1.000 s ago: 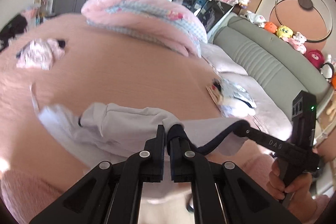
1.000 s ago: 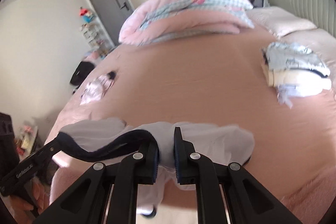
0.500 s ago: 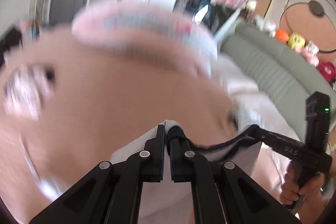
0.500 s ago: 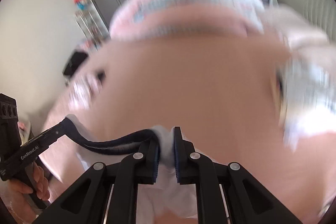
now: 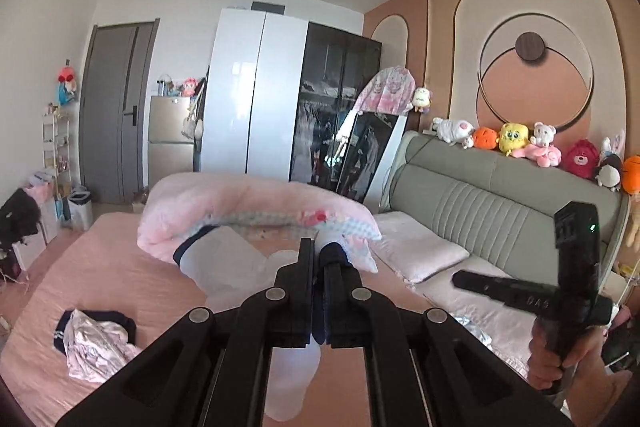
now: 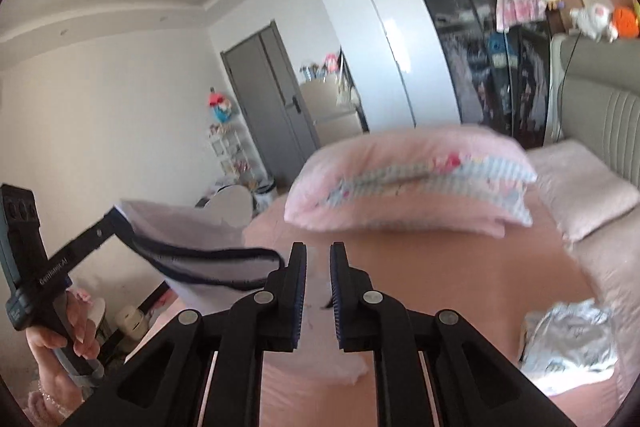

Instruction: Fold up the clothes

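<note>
our left claw (image 5: 319,259) is clamped tight on the navy trim of a white shirt (image 5: 224,263), held up in the air over the bed (image 5: 112,279). the cloth is pale, almost lilac-white, with a dark navy band along its edge. from the left view it hangs down below the jaws in a soft tube, and a sleeve with a navy cuff sticks out to the left.

our right claw (image 6: 318,267) stands with a clear gap between its blue pads (image 6: 337,291). white cloth shows in that gap, and the navy band runs off from its left finger to the left claw (image 6: 105,225); we cannot tell whether the pads still press on it.

the band sags in a shallow curve between the two claws, the shirt body draping under it.

farther out lies the pink sheet, with a crumpled garment (image 5: 96,343) at the left, a pale folded pile (image 6: 568,339) at the right, and a pink quilt (image 5: 256,211) rolled across the far side. beyond it stand a grey headboard (image 5: 492,195) and a wardrobe (image 5: 256,95).
</note>
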The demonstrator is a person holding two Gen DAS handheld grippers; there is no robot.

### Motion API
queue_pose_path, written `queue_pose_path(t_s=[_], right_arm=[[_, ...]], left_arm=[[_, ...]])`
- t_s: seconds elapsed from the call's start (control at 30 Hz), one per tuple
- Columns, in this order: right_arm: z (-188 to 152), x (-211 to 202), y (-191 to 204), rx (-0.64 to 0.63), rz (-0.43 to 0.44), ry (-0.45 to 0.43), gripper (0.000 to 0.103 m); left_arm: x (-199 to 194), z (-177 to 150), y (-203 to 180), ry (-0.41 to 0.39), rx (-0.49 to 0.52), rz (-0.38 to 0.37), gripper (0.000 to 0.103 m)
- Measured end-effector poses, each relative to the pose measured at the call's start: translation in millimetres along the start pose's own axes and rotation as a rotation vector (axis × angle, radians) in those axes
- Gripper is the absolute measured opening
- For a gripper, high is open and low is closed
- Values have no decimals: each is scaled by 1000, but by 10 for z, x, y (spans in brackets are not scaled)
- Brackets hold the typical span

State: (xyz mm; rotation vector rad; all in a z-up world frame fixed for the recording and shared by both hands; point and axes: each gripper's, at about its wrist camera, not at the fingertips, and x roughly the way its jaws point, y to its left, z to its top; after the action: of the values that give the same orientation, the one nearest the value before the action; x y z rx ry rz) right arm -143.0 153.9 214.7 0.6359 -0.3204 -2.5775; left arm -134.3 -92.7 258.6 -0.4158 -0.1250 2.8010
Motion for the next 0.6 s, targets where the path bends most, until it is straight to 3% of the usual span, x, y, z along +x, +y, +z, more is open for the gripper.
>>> queue_pose_path(t_s=[0.07, 0.13, 0.17, 0.37, 0.6], right_arm=[[-472, 297, -42, 22, 17, 98, 18], [-887, 546, -81, 47, 16, 172, 44], [-1086, 678, -92, 64, 32, 211, 47], [-1870, 1215, -348, 247, 47, 407, 49], [-2364, 1161, -329, 186, -8, 516, 51]], left_arm=[[150, -220, -29, 48, -1, 3, 2], [236, -448, -45, 94, -17, -6, 2], [270, -565, -51, 118, -28, -12, 2], [280, -1088, -96, 213, -50, -45, 2], [95, -1206, -142, 191, -130, -70, 2]])
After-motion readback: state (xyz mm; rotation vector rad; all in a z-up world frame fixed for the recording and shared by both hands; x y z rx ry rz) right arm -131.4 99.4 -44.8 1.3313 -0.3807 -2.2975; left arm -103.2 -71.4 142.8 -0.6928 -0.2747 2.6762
